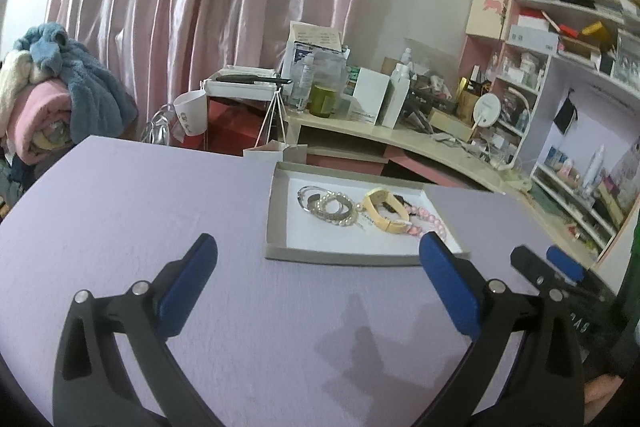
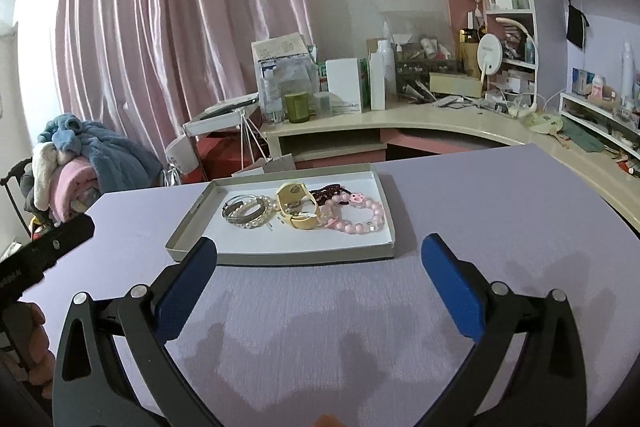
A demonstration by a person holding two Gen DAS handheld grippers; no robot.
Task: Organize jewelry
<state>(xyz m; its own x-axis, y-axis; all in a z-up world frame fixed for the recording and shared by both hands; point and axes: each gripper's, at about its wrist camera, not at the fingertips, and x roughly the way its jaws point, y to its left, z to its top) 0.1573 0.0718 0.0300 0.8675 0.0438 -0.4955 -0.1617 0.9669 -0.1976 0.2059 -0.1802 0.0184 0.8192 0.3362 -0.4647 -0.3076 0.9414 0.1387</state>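
We hold both tools above the lilac worktop (image 2: pixel 500 211), the left tool (image 1: pixel 318 267) and right tool (image 2: pixel 320 265) each spread wide with nothing between the pads. The bracelets (image 2: pixel 304 211) lie bunched and overlapping in the shallow tray (image 2: pixel 280 258). Picking 1 could drag its neighbours along or shove the light tray.

Glossy pink beads (image 2: pixel 362 217) and shiny metal bangles (image 2: pixel 240 213) lie in a matt cardboard tray (image 2: pixel 280 257).
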